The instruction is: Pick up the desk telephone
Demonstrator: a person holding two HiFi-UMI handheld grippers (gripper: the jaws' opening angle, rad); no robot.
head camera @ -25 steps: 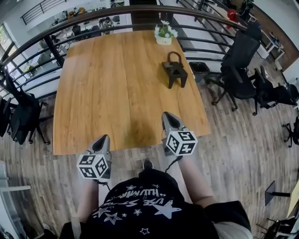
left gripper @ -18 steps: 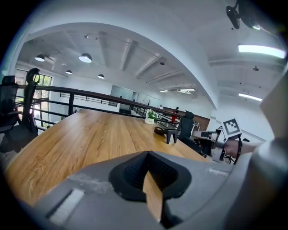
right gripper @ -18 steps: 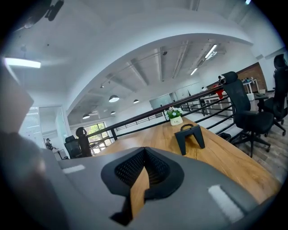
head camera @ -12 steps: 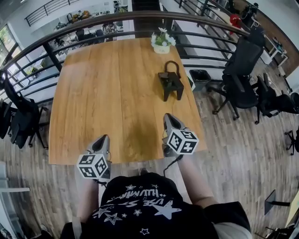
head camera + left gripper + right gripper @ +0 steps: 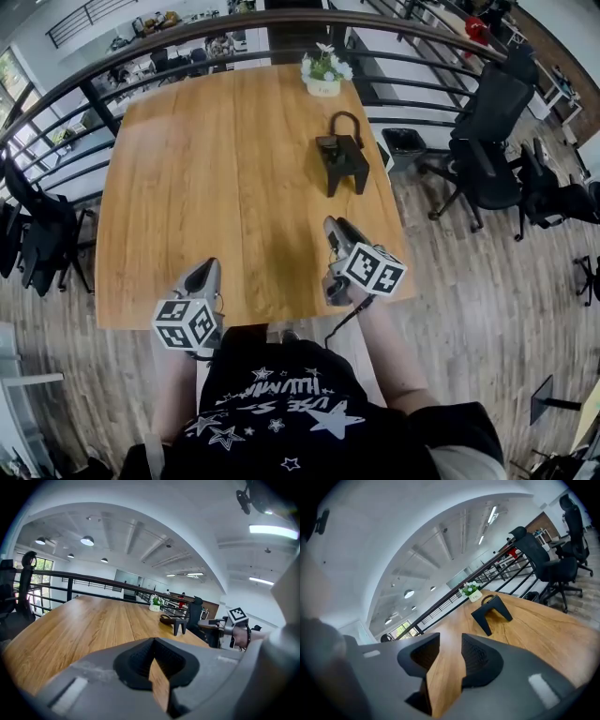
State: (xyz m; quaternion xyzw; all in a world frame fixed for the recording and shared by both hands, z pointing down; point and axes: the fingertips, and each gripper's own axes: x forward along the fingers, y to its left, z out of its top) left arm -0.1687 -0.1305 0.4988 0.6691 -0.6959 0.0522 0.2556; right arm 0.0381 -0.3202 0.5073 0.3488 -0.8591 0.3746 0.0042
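The desk telephone is a black piece with a looped handle, standing on the wooden table toward its far right. It also shows in the left gripper view and the right gripper view. My right gripper hovers over the near right of the table, rolled to one side and well short of the telephone. Its jaws are opening, and between them only bare wood shows. My left gripper is at the near table edge, its jaws shut on nothing.
A small white pot of flowers stands at the table's far edge, behind the telephone. A dark railing curves round the far side. Black office chairs stand to the right and left of the table.
Both grippers have come forward over the near table edge. The right gripper has rolled sideways and its jaws have parted. The telephone has not moved.
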